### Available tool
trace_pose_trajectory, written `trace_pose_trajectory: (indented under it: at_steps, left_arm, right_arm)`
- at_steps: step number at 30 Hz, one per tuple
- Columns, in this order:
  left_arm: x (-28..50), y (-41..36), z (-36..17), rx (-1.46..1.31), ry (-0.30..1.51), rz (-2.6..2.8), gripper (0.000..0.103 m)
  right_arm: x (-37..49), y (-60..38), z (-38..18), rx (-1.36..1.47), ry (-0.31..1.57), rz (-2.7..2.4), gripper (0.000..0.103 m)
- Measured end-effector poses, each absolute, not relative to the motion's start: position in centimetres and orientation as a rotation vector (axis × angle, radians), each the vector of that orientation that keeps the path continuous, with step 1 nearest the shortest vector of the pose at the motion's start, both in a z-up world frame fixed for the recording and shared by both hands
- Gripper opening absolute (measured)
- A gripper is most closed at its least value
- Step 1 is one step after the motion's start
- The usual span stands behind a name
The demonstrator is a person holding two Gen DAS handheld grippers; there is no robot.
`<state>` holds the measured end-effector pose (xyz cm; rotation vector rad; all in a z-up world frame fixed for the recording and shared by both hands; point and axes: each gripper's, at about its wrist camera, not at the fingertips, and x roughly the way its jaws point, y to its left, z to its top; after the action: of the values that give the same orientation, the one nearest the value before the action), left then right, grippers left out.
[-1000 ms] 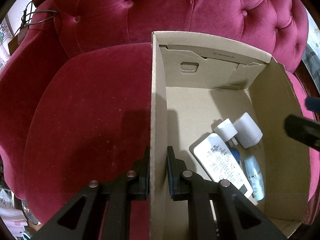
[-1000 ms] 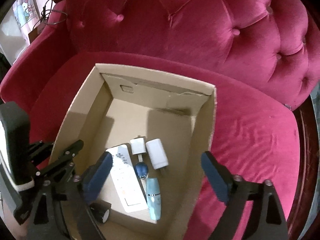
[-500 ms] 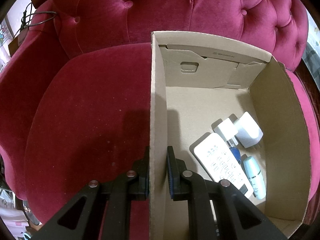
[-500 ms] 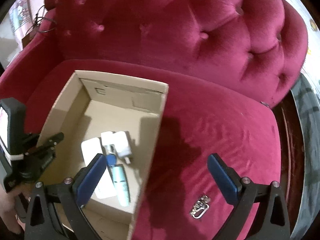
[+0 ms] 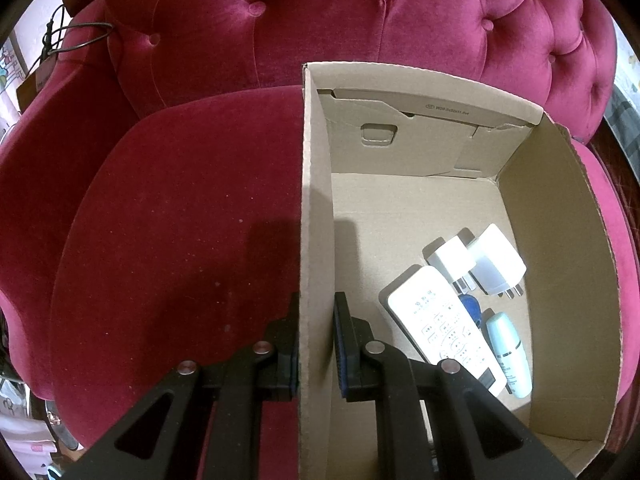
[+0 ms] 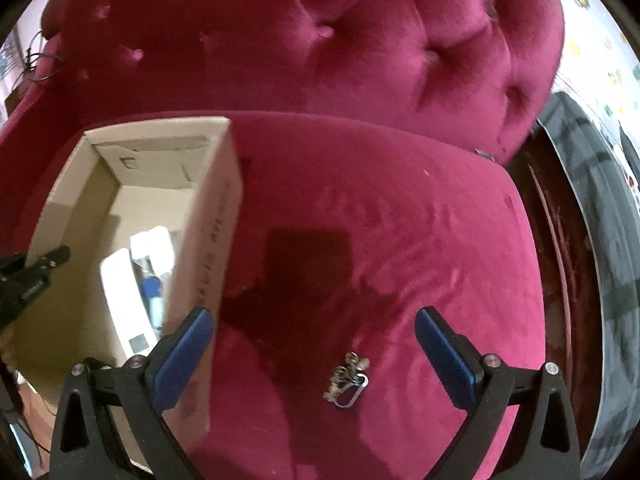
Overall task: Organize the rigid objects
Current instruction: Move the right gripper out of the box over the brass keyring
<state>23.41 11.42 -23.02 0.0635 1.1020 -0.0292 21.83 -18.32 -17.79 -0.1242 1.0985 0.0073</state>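
An open cardboard box (image 5: 560,264) (image 6: 212,224) stands on a red velvet seat. My left gripper (image 5: 316,344) is shut on its left wall, one finger outside and one inside. In the box lie a white remote (image 5: 440,324), two white plug adapters (image 5: 496,260), a small blue item (image 5: 472,306) and a pale blue tube (image 5: 506,352). My right gripper (image 6: 312,344) stands open over the seat, right of the box. A metal key bunch (image 6: 348,376) lies on the cushion between and just below its blue pads.
The tufted red backrest (image 6: 320,40) rises behind the seat. A dark wooden frame edge (image 6: 560,248) and grey fabric (image 6: 608,240) run along the right. A black cable loop (image 5: 76,36) hangs at the far left armrest.
My right gripper has swung from above the box to the right, over the bare cushion, bringing the key bunch into view between its fingers. The left gripper and box stayed put.
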Motion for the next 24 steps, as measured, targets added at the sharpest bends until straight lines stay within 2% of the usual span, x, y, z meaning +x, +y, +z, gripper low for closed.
trace_pose_trajectory:
  at_steps: [24]
  left_arm:
    - [23.4, 11.4, -23.0, 0.068, 1.101, -0.026, 0.014]
  right_arm:
    - [20.7, -24.1, -28.8, -0.074, 1.251, -0.079, 0.103]
